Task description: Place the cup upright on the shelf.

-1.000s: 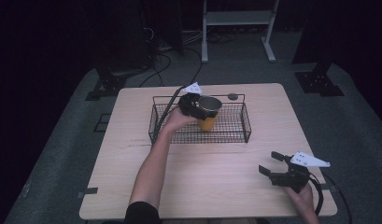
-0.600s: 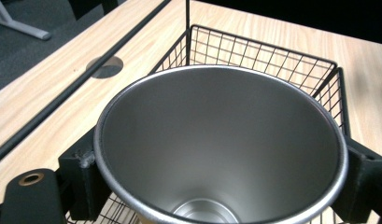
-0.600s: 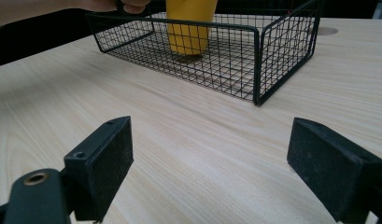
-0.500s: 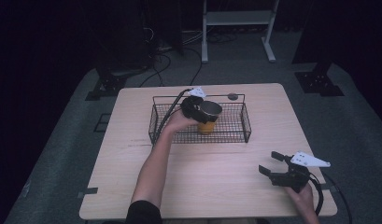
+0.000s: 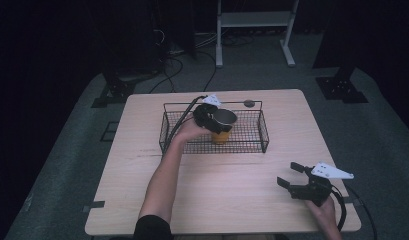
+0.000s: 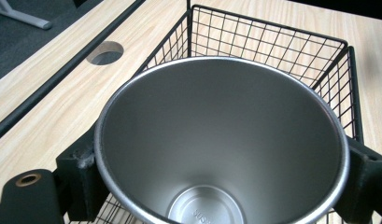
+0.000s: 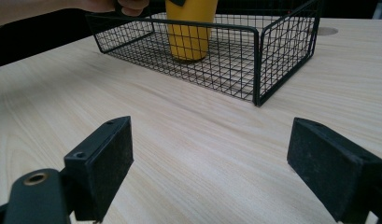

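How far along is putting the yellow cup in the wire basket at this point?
Mostly done: the yellow metal cup with a silver inside stands on the floor of the black wire basket. In hand: the left claw clamps its rim. Left: letting go and pulling back. The right claw sits open over the table.

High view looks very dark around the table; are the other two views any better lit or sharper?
High view: dim and soft, with black surroundings, though the table is readable. Left gripper view: bright, the cup shows soft sheen inside, no harsh glare. Right gripper view: evenly lit, wood grain sharp, the right claw slightly soft up close, the basket clear.
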